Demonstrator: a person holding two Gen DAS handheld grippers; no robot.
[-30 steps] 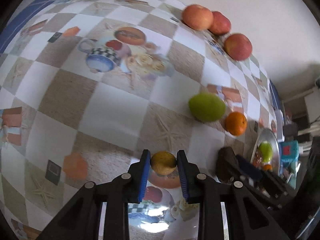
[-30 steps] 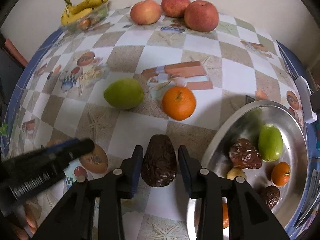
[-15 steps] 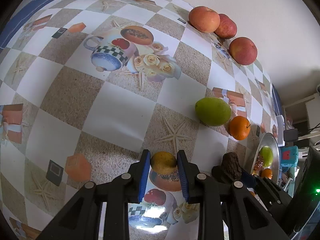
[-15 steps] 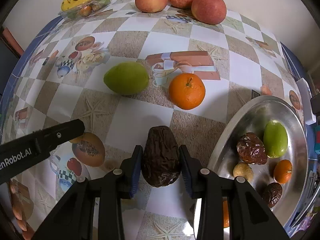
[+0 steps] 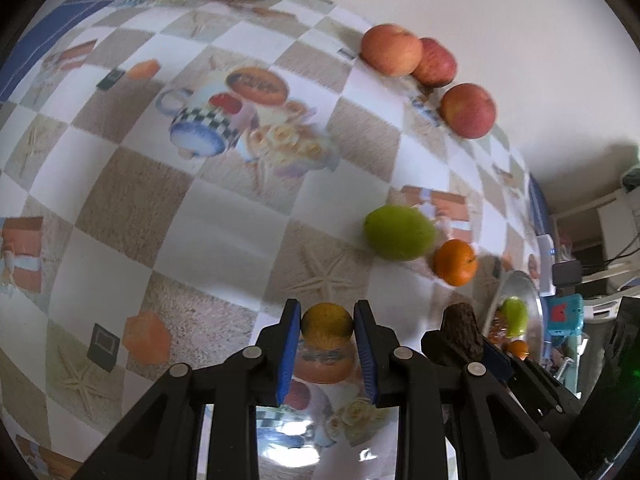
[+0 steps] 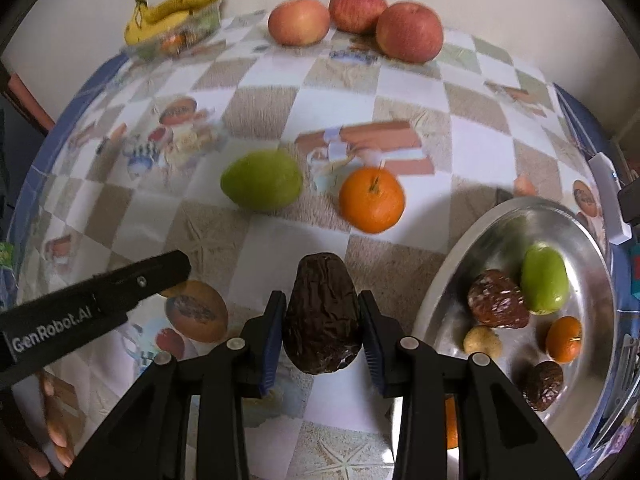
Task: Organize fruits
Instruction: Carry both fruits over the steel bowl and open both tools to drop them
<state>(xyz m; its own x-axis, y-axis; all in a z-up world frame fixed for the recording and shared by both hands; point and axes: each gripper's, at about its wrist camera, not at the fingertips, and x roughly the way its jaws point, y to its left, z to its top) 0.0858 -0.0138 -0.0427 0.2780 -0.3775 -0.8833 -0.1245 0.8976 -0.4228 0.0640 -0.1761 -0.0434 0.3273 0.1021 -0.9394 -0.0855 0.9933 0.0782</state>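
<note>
Both tools are loaded — the left gripper (image 5: 327,338) clamps a small yellow-brown round fruit (image 5: 327,325), the right gripper (image 6: 322,334) a wrinkled dark-brown avocado (image 6: 322,314). Judged next: carrying them to the steel plate (image 6: 448,280) at three o'clock.

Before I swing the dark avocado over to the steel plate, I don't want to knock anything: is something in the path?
Nothing visible blocks it. The right gripper holds the avocado just left of the plate, with bare tablecloth between. The orange sits farther back, off that line.
</note>
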